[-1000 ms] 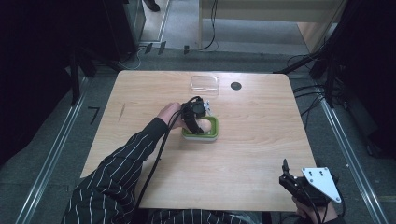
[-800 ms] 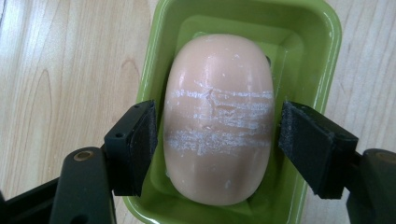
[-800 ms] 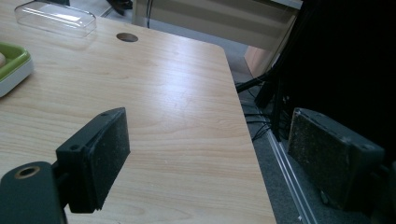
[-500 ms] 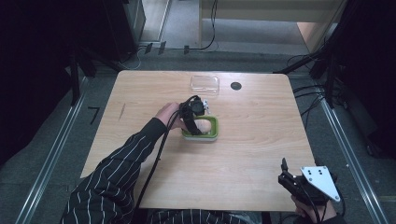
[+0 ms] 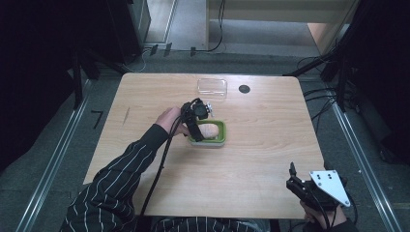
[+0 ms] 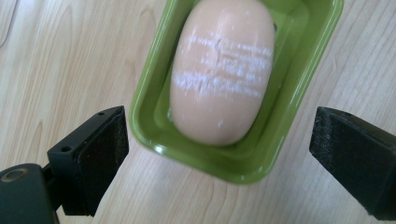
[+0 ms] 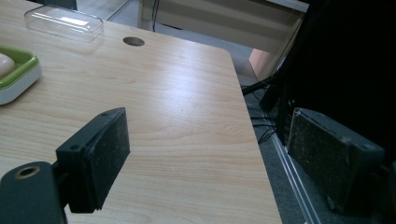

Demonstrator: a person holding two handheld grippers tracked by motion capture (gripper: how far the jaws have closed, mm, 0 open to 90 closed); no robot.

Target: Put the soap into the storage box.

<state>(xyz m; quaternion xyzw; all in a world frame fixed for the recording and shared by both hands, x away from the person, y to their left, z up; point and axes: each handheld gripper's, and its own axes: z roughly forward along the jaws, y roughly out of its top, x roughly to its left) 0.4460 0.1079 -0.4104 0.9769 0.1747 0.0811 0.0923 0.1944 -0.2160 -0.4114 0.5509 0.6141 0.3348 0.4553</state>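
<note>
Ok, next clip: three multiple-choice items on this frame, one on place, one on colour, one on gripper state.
1. Where is the pale oval bread roll?
A. in the green rectangular tray
B. on the bare table
C. under the clear lid

2. What colour is the tray's inside?
A. blue
B. green
C. red

3. How is the left gripper?
A. shut on the roll
B. shut on the tray
C. open

Answers: 1 A, the tray's walls ring the roll. 2 B, seen in the left gripper view. 3 C, its jaws stand wide apart, touching nothing; the clear plastic lid lies apart.

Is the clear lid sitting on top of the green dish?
No, the clear lid lies apart on the table, and the green dish stands open with a bun inside.
</note>
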